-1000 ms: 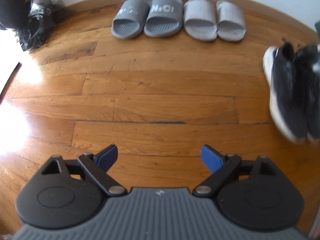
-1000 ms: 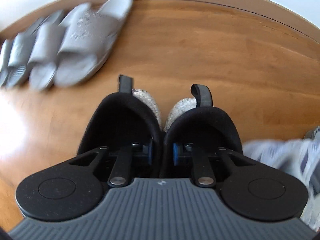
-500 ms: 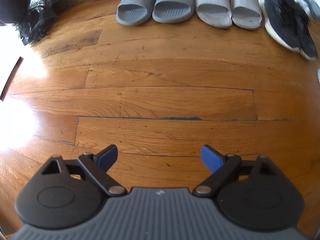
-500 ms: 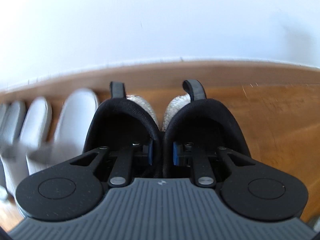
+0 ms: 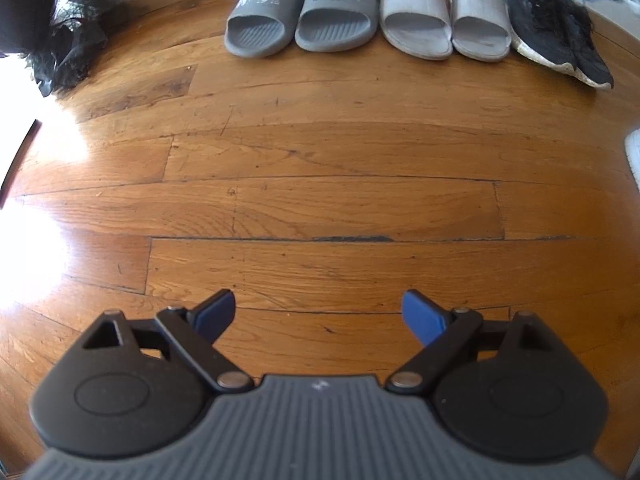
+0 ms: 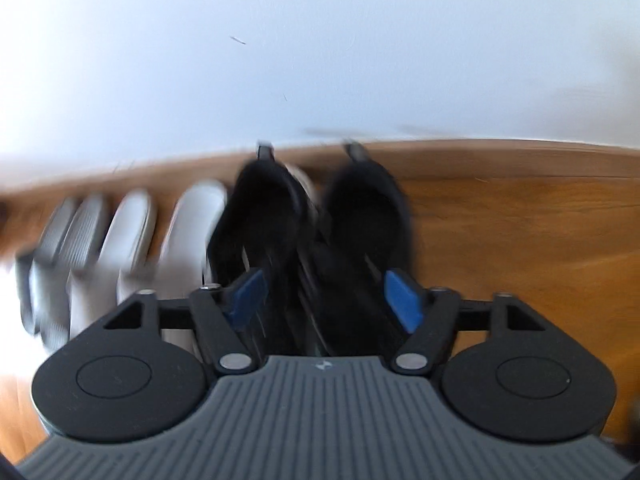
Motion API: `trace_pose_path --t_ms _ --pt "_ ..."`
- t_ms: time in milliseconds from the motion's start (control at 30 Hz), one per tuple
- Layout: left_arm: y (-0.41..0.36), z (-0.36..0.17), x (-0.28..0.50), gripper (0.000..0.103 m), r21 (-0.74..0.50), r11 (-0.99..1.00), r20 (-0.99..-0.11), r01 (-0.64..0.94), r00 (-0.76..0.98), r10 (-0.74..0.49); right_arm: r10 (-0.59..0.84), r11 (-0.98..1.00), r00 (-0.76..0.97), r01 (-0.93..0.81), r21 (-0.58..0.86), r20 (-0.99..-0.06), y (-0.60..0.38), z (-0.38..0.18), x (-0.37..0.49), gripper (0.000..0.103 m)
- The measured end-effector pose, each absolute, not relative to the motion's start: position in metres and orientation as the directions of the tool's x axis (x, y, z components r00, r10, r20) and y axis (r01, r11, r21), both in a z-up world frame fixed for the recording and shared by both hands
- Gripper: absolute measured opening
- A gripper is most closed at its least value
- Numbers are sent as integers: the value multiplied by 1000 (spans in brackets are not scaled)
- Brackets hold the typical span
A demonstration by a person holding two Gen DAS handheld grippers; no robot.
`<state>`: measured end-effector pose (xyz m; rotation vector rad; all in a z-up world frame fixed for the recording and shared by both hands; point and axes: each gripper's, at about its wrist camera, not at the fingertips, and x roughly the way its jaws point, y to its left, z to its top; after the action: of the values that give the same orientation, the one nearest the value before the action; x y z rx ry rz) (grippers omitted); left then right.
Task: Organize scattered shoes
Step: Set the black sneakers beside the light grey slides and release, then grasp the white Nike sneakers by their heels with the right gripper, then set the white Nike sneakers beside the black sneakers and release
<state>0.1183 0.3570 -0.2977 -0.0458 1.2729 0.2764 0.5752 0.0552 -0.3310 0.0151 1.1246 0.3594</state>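
In the left wrist view a row of shoes lines the far wall: dark grey slides (image 5: 300, 16), light grey slides (image 5: 444, 20) and a pair of black sneakers (image 5: 556, 28) at the right end. My left gripper (image 5: 318, 314) is open and empty, low over the wooden floor. In the right wrist view my right gripper (image 6: 326, 298) is open just behind the black sneakers (image 6: 316, 220), which stand on the floor beside the light grey slides (image 6: 160, 232). This view is blurred.
A black crumpled bag (image 5: 68, 52) lies at the far left by the wall. The edge of a white shoe (image 5: 633, 156) shows at the right border. The white wall (image 6: 320, 48) and baseboard stand right behind the row. Sun glare covers the floor's left side.
My right gripper carried the black sneakers to the wall, set them beside the light grey slides and opened, letting them go. The left gripper stayed open and tilted up a little.
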Motion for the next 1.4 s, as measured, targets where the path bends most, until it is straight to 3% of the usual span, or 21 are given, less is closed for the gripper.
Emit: trace_pose_path --t_ms 67,167,400,500,533,567,667,967,1400 --pt "355 -295 116 91 112 967 -946 -228 273 174 265 920 324 -367 137 -908 1 -317 508 78" --pt "350 -290 113 91 114 970 -944 -216 281 173 204 926 260 -364 100 -944 -53 -321 444 78" --pt "339 -282 103 91 150 971 -936 -184 289 200 164 947 172 -303 107 -971 -92 -374 406 78" --pt "339 -284 105 91 145 971 -940 -190 280 195 137 967 156 -235 98 -978 -91 -409 418 77" --pt "338 -285 106 91 150 971 -940 -186 278 199 130 971 148 -218 96 -980 -90 -418 422 58" --pt "336 -285 107 91 158 971 -939 -178 277 203 137 971 140 -214 105 -981 -87 -427 428 46" --pt "336 -287 111 91 155 973 -940 -172 279 199 120 968 171 -237 77 -978 -76 -432 434 36" --pt "346 -306 124 91 184 966 -953 -183 207 221 133 989 304 -101 107 -943 -102 -414 513 35" --pt "344 -315 133 91 202 967 -955 -156 188 230 101 992 448 -118 53 -889 -28 -398 654 35"
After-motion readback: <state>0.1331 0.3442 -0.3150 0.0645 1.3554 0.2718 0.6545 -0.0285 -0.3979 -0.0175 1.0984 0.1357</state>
